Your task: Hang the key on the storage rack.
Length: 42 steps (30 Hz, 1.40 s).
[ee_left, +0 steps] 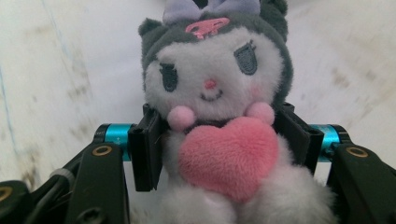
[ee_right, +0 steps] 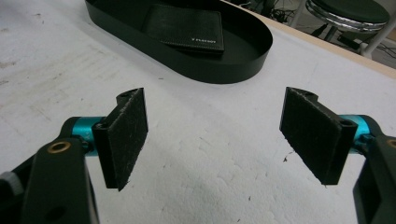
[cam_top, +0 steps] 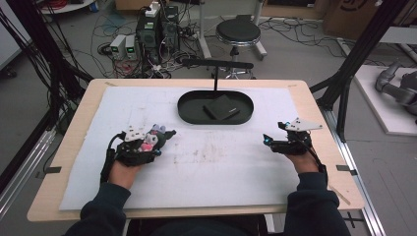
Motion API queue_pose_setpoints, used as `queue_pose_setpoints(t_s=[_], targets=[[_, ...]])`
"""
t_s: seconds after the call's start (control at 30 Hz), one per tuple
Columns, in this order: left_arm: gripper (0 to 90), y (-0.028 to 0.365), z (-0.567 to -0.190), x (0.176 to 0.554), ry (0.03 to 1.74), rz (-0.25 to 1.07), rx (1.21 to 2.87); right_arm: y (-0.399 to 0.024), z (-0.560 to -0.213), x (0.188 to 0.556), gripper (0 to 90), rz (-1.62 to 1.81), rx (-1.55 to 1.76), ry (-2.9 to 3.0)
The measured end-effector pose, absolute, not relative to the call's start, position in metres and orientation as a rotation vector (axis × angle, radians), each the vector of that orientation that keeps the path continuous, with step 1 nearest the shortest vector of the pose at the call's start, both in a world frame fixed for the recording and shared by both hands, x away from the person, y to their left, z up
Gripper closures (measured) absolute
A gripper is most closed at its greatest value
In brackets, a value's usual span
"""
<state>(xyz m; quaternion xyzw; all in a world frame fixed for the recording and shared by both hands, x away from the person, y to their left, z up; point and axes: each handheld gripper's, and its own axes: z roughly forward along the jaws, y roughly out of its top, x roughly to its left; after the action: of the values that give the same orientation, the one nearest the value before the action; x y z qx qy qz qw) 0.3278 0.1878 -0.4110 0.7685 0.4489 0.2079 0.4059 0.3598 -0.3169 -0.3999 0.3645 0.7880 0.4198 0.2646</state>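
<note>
Plush toy: lower left of the high view, above the counter.
Left gripper: jaws pinching its torso.
Right gripper: jaws spread, empty.
Handling: likely light, soft, squashy; hold mid-body.

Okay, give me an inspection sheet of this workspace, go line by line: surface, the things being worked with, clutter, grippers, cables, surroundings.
Surface: wooden table covered by a white foam mat, stained brownish near the middle.
Job's things: plush toy with a pink heart, held in the left gripper; black oval tray at the far middle of the mat; black wallet lying flat inside it.
Clutter: nothing seen on the mat.
Grippers: left gripper shut on the plush toy's sides; right gripper open, holding nothing, low over the mat.
Cables: tangled on the floor beyond the table; one trails from each gripper.
Surroundings: round stool, electronics boxes, black frame posts.
</note>
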Motion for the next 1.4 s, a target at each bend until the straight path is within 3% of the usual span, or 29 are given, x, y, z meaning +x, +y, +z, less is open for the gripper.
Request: queue_pose_setpoints(t_s=[0.5,0.83,1.4], targets=[[41.7,0.182,-0.343,0.382,1.009,0.465,1.806,-0.32,-0.396,0.362,24.0,1.172,0.996,2.097],[41.7,0.173,-0.306,0.427,0.971,0.458,1.834,-0.322,-0.394,0.363,24.0,1.203,0.999,2.078],[41.7,0.137,-0.296,0.48,0.996,0.454,1.788,-0.326,-0.393,0.362,24.0,1.227,1.005,2.067]])
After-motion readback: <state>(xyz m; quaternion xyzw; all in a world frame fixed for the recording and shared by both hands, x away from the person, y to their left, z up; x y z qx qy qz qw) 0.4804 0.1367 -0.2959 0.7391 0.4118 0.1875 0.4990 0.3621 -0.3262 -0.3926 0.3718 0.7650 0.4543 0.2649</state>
